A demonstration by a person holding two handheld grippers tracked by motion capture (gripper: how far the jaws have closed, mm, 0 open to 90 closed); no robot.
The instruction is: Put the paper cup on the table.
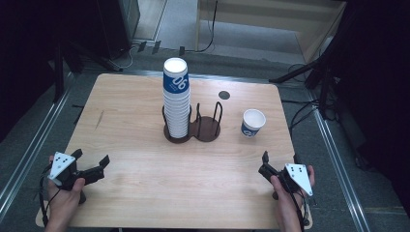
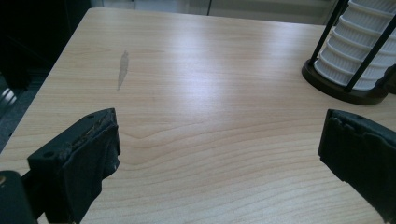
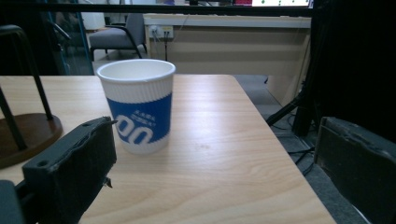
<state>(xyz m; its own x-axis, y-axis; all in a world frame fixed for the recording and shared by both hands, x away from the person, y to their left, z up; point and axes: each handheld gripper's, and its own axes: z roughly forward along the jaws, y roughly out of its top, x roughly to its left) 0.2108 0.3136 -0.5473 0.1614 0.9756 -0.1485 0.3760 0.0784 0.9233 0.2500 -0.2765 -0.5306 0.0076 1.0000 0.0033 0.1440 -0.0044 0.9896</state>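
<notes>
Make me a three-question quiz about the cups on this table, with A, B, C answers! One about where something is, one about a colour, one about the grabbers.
1. Where does the single cup stand?
A. To the right of the holder
B. On top of the stack
C. Between the left gripper's jaws

2. What colour is the band on the single cup?
A. Red
B. Blue
C. Green

3. How are the jaws of the right gripper?
A. Shut on the cup
B. Shut on nothing
C. Open

Answers:
1. A, the high view shows it alone on the table, right of the dark holder beside the cup stack.
2. B, the right gripper view shows a blue band with white print.
3. C, its jaws stand wide apart with the cup beyond them.
</notes>
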